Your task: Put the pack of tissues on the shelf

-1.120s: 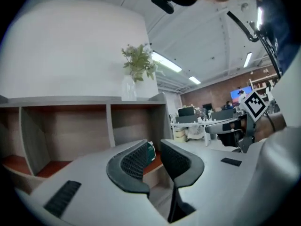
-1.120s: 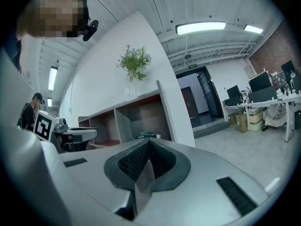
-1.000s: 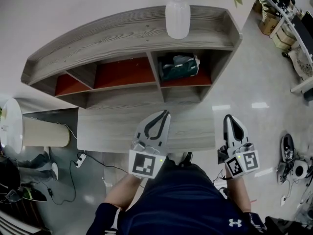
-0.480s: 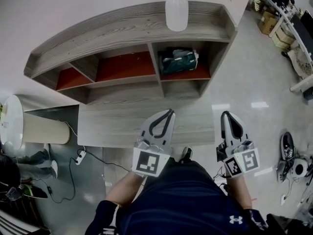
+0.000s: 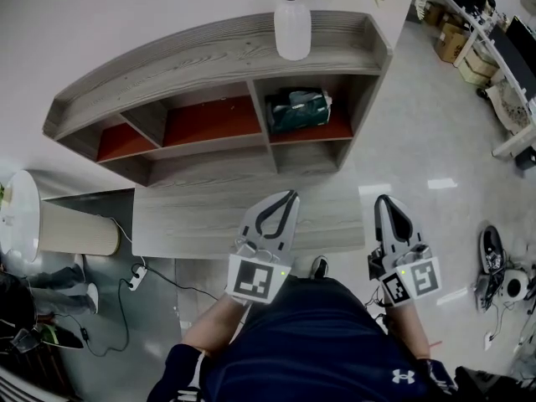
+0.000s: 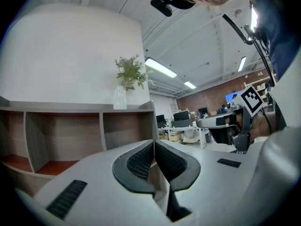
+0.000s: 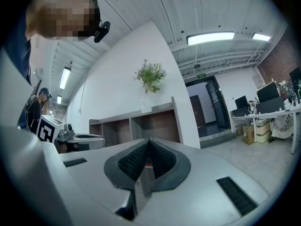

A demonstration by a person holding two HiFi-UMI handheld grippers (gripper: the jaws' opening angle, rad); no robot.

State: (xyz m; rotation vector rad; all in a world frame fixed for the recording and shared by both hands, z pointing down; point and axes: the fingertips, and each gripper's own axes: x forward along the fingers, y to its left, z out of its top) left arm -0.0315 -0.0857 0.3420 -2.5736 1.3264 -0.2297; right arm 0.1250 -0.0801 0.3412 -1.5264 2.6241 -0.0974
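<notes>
The pack of tissues, dark green with white print, lies in the right compartment of the wooden shelf, on its red floor. My left gripper and right gripper hang close to my body, well short of the shelf, pointing toward it. Both are shut with nothing between the pads. In the left gripper view the left gripper has its jaws pressed together, and the same holds for the right gripper in its own view. Neither gripper view shows the pack.
A white vase with green sprigs stands on the shelf top above the pack. A low wooden table lies between me and the shelf. A white cylinder and floor cables sit left; shoes right.
The shelf and vase have slid slightly left in the head view. Both grippers stay shut and empty, held in nearly the same place near my body.
</notes>
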